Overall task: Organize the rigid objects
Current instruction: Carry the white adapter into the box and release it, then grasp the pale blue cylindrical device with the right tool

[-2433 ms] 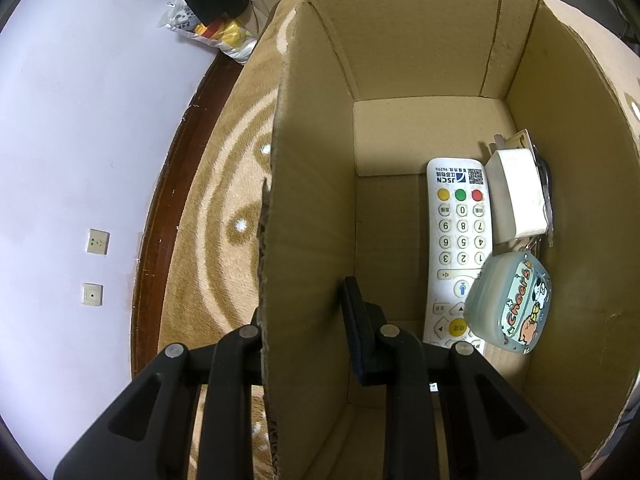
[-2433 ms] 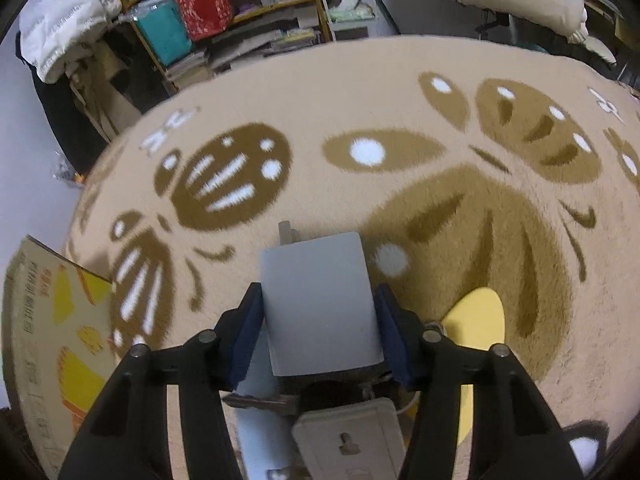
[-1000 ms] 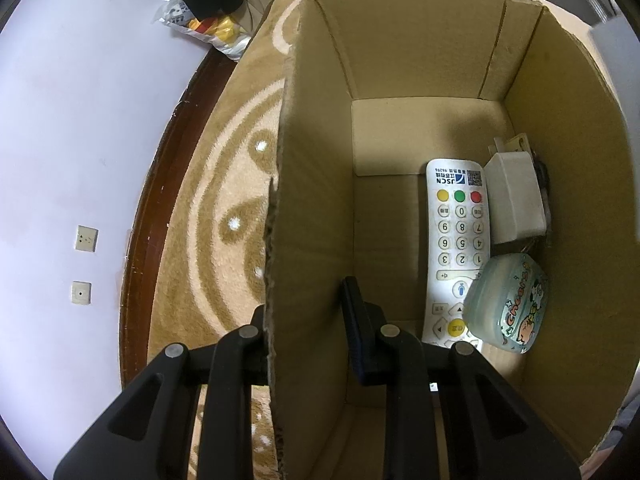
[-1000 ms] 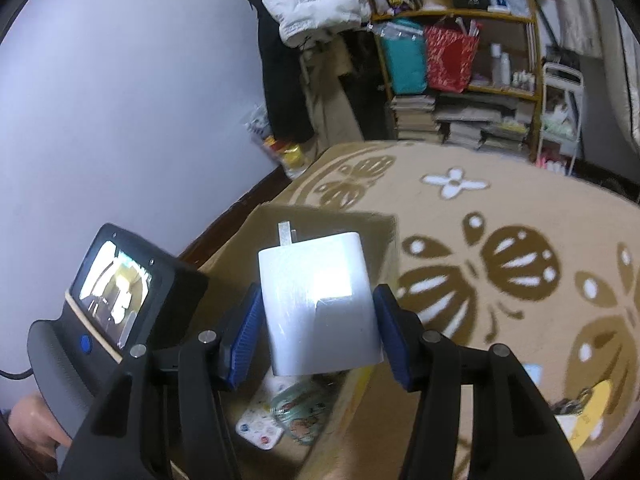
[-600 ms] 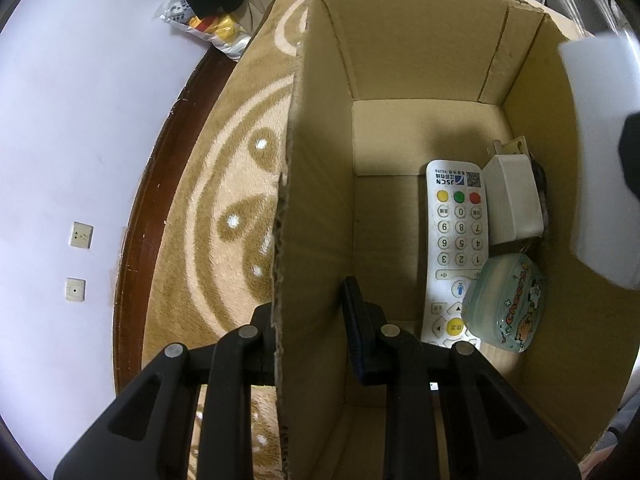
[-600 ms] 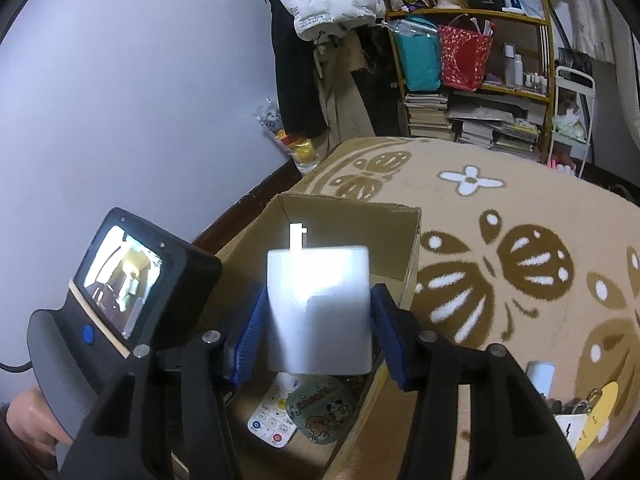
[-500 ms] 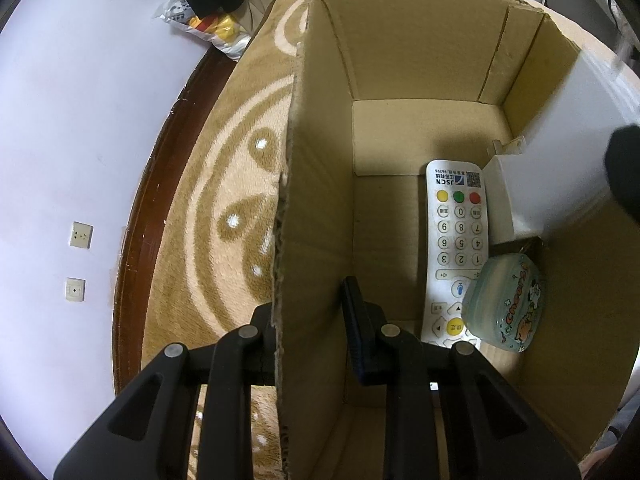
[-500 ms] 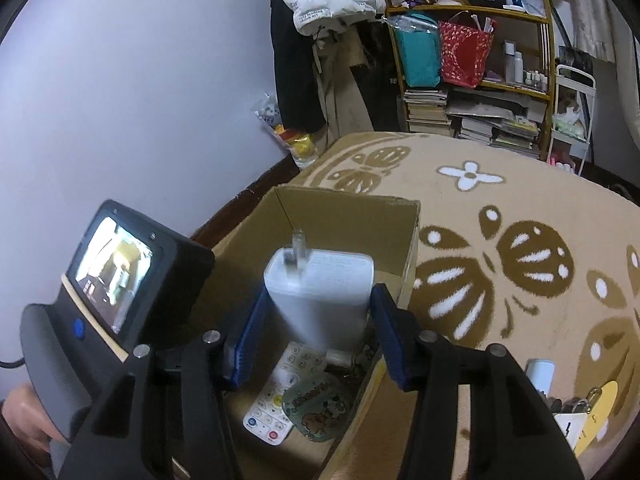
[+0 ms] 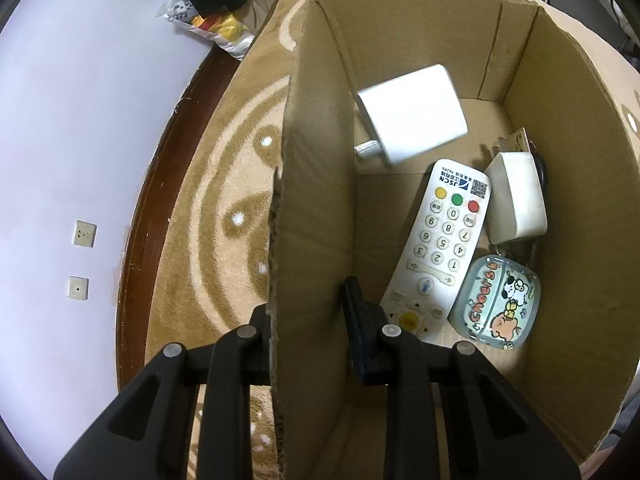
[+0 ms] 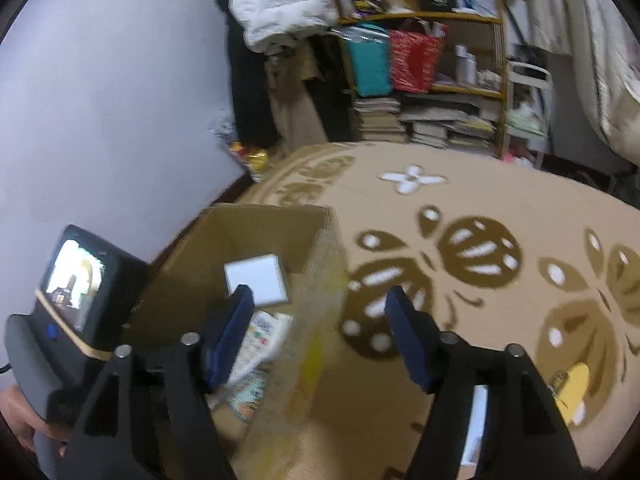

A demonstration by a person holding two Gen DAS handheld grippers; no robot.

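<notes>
A: Where is the white charger?

B: Inside the cardboard box, toward its far wall, tilted with its prongs toward the left wall. Nothing grips it. The white remote, a smaller white adapter and a cartoon-printed case lie nearer the box's right wall.

A: And the jaws?

B: The left gripper is clenched on the box's left wall. The right gripper is over the box's rim, its jaws opening, nothing between them.
</notes>
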